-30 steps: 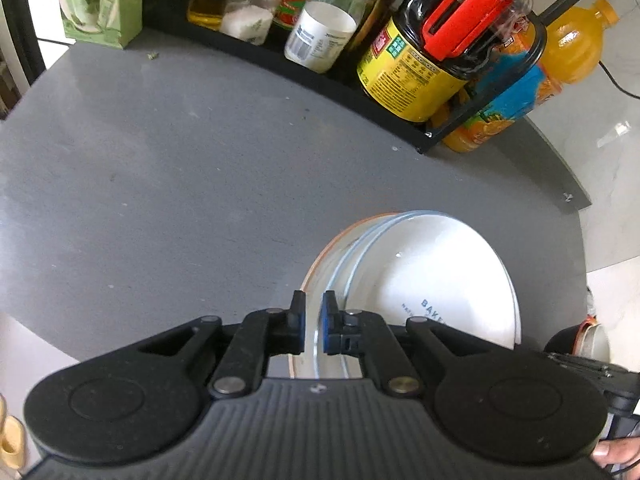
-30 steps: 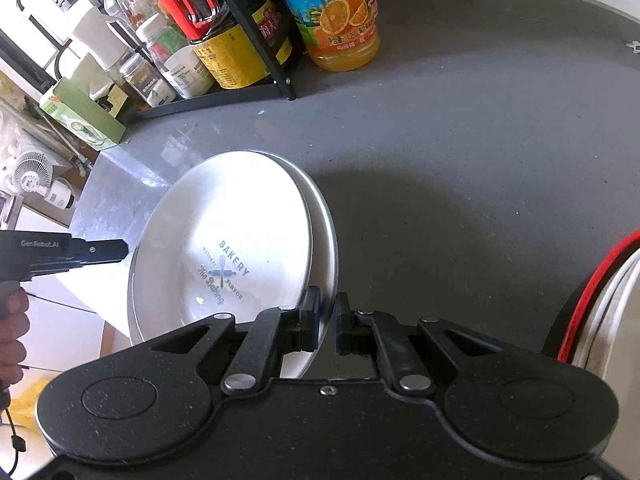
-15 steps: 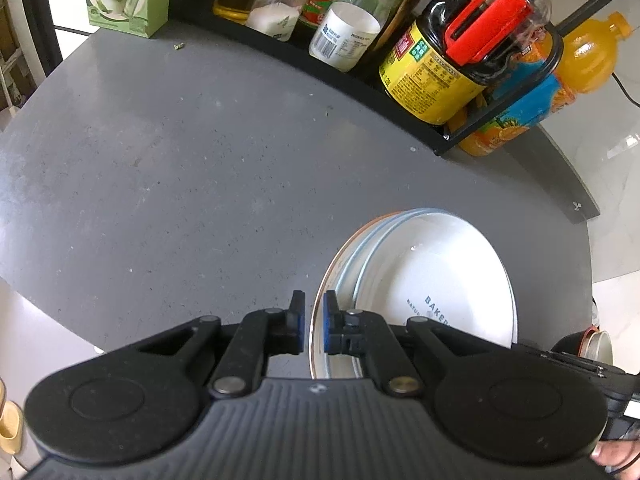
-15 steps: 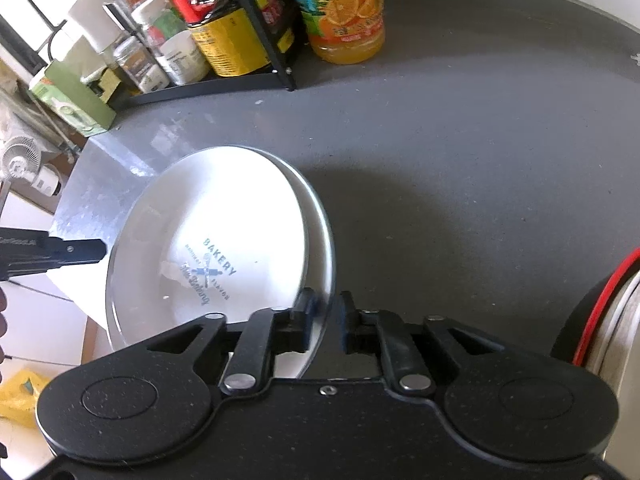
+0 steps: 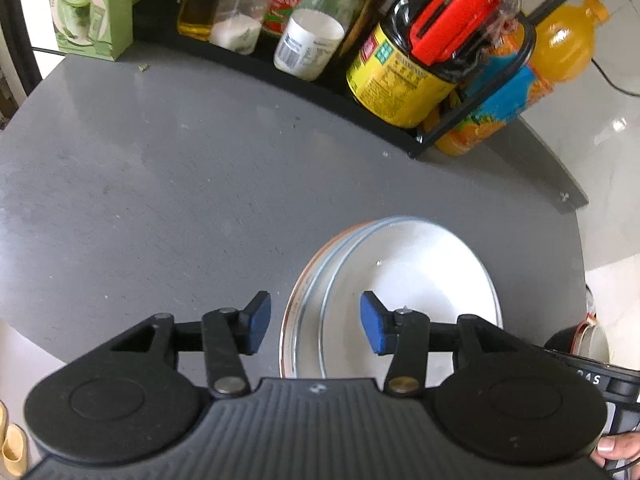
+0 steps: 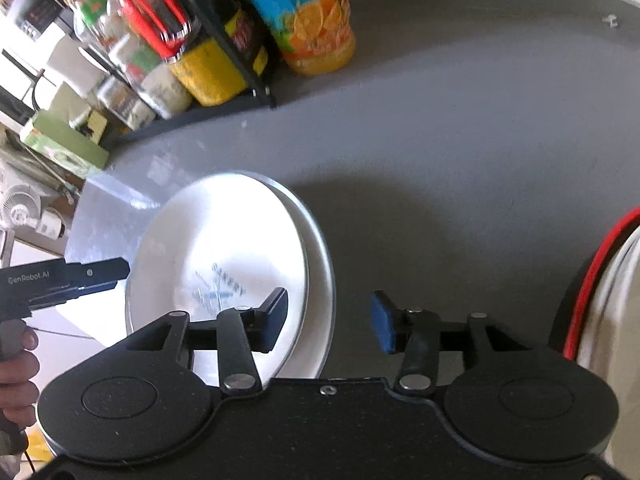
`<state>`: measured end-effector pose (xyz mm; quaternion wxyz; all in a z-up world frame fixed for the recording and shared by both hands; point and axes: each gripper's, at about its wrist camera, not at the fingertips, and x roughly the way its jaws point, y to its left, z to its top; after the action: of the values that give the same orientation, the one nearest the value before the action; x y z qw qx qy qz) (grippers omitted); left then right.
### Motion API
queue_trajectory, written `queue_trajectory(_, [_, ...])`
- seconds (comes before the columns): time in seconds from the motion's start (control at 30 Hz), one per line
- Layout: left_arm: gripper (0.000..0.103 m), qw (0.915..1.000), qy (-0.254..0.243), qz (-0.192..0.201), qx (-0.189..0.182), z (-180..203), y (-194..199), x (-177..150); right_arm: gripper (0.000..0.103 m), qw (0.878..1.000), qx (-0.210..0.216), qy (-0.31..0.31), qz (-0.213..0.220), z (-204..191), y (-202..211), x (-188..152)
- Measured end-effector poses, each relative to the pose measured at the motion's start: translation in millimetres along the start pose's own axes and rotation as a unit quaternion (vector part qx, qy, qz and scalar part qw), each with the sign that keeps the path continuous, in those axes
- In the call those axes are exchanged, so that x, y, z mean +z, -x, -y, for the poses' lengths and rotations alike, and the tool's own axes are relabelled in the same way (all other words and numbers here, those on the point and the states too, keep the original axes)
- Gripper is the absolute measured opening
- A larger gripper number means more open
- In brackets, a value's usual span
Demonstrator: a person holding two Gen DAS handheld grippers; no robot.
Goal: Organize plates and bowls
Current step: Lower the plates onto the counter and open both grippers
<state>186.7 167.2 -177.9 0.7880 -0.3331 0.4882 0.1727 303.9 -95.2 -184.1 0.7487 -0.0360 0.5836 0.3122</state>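
Plates point(image 5: 404, 280) being left stacked on counter point(image 5: 160, 200), lower centre | left hand-held gripper point(image 5: 316, 328) and right hand-held gripper point(image 6: 328, 320) now released, previously clenched on rim | placement judged done

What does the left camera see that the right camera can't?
Only the left wrist view shows the open left gripper and the jar of white powder on the rack. Only the right wrist view shows the open right gripper, a small fan off the table, and a red-rimmed dish at the right edge. Both show the stacked plates, the grey table and the orange juice bottle.
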Motion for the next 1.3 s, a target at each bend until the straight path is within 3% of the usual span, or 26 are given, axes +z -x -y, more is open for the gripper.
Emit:
queue_trajectory(0.17, [0.047, 0.9997, -0.016, -0.018, 0.002, -3.5, -11.3, -3.5, 0.041, 1.0, -0.007, -0.012, -0.013, -5.1, -11.4, -9.9])
queue_trajectory(0.27, [0.047, 0.9993, -0.024, -0.03, -0.001, -7.6, -16.9, -3.9, 0.029, 1.0, 0.0, -0.016, -0.007, -10.1, -11.2, -12.7])
queue_trajectory(0.67, [0.047, 0.9959, -0.068, -0.055, -0.021, -14.7, -26.7, 7.3, 0.03, 0.998, -0.062, -0.017, 0.018, -34.1, -11.3, -20.7])
queue_trajectory(1.03, [0.048, 0.994, -0.088, -0.064, -0.01, -5.0, -31.6, 3.7, 0.029, 0.997, -0.063, -0.015, 0.03, -35.2, -8.8, -26.0])
queue_trajectory(1.3, [0.055, 0.9945, -0.087, -0.057, 0.012, -4.1, -29.0, -10.4, 0.027, 0.998, -0.048, 0.0, 0.045, -30.6, -3.1, -34.1])
